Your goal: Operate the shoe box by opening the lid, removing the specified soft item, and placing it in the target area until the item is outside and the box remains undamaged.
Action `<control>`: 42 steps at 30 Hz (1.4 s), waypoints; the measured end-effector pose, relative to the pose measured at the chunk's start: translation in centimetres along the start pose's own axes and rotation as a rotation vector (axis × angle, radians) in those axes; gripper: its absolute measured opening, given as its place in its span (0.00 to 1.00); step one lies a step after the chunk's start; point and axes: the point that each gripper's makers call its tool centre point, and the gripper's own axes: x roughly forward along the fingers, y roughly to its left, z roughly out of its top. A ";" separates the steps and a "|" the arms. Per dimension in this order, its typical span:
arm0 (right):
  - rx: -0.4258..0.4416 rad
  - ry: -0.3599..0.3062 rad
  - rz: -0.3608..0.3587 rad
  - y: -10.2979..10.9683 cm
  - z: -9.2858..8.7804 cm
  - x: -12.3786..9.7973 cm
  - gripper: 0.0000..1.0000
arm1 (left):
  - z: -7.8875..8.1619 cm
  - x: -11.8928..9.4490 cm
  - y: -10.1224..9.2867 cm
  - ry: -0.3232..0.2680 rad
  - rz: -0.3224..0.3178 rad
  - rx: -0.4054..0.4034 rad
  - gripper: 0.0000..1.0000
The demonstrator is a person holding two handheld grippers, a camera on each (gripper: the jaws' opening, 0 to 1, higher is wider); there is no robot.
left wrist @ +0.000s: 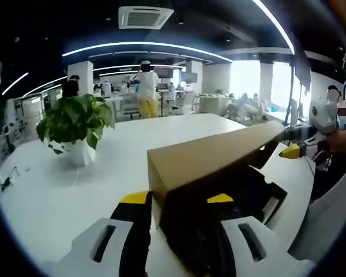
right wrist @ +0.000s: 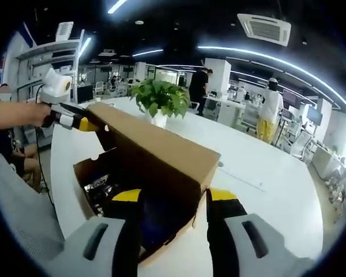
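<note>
A brown cardboard shoe box stands on the white table, and its lid [left wrist: 219,153] [right wrist: 155,147] is raised above the base [left wrist: 265,193] [right wrist: 89,167]. My left gripper [left wrist: 176,199] grips one end of the lid, with the lid corner between its yellow-tipped jaws. From the right gripper view, the left gripper [right wrist: 83,123] sits at the lid's far end. My right gripper [right wrist: 176,195] holds the opposite end, and the left gripper view shows it [left wrist: 294,151] at the far end. The inside of the box is dark, with something glossy and crinkled [right wrist: 98,187] in it.
A potted green plant [left wrist: 75,124] [right wrist: 160,98] in a white pot stands on the table [left wrist: 57,196] [right wrist: 265,167] beyond the box. A forearm [right wrist: 11,112] holds the left gripper. People stand among desks in the office behind, one in yellow trousers [left wrist: 145,86].
</note>
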 end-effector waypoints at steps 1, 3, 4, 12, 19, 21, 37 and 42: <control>0.000 0.000 -0.001 -0.1 0.1 0.1 0.39 | 0.1 0.1 0.2 -0.002 0.006 -0.005 0.29; 0.001 -0.001 -0.002 -0.3 0.2 0.2 0.39 | 0.2 0.2 0.5 -0.005 0.012 -0.011 0.26; 0.001 -0.002 -0.004 -0.4 0.2 0.3 0.39 | 0.3 0.3 0.7 -0.007 0.021 -0.009 0.24; -0.002 -0.010 -0.013 -1.0 0.5 1.0 0.39 | 0.7 1.0 1.9 -0.016 0.047 -0.004 0.14; 0.000 -0.011 -0.017 -1.5 0.7 1.5 0.38 | 1.0 1.4 2.8 -0.020 0.079 0.000 0.05; -0.003 -0.011 -0.019 -1.7 0.7 1.7 0.38 | 1.1 1.5 3.0 -0.022 0.085 0.000 0.05; -0.024 0.051 -0.088 -3.1 -3.2 2.6 0.30 | 1.5 2.3 3.5 -0.024 0.115 0.000 0.03; -0.017 0.084 -0.105 -3.5 -4.9 2.6 0.27 | 1.6 2.6 3.7 -0.028 0.118 -0.010 0.03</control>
